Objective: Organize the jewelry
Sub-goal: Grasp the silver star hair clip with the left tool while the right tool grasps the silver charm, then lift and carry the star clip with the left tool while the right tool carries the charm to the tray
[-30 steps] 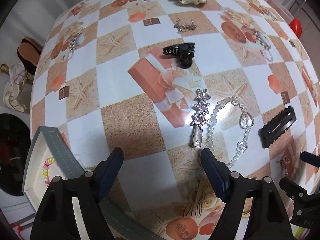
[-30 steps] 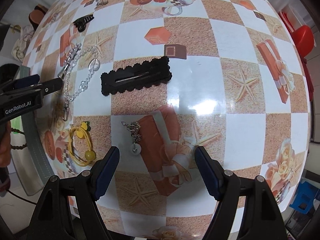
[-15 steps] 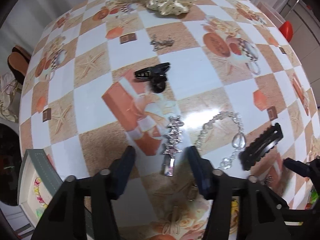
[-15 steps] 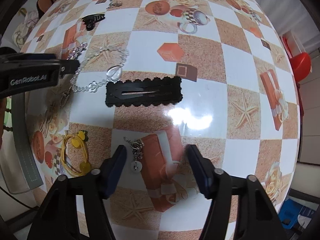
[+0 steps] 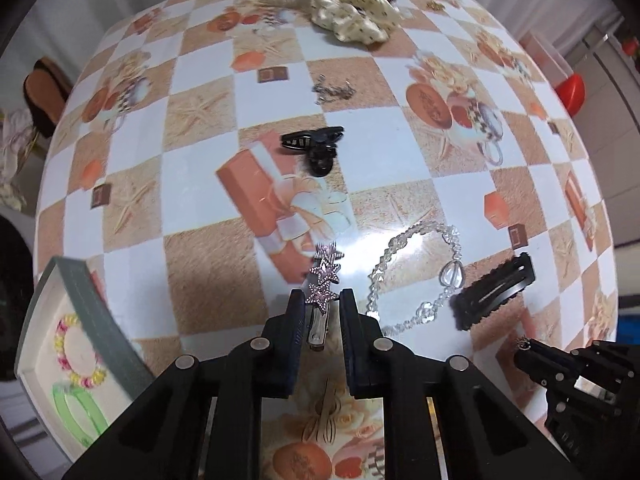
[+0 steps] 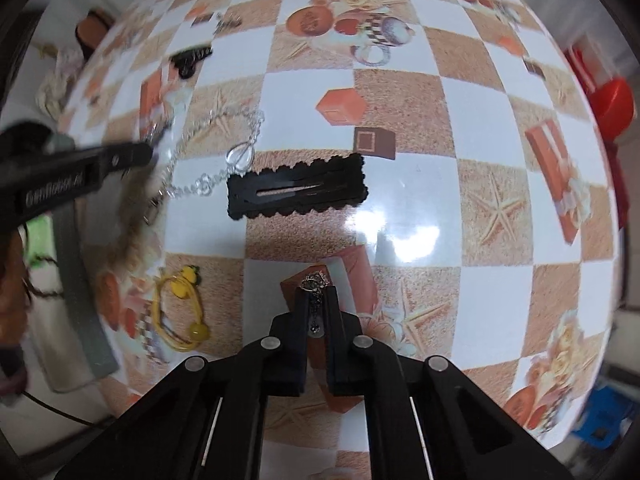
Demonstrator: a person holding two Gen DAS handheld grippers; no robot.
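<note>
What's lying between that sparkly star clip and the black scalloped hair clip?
In the left wrist view, a clear bead bracelet with a heart charm lies between the star clip and the black scalloped clip.

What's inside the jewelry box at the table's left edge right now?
In the jewelry box, a pastel bead bracelet and a green bangle lie on its pale lining. The rest is cut off by the frame edge and the left gripper.

Three hair clips [image 5: 323,285] [image 5: 314,142] [image 5: 494,298], one crystal bracelet [image 5: 416,276], one scrunchie [image 5: 356,16] and one yellow hair tie [image 6: 180,312] are counted on the bench [image 5: 200,248].
</note>
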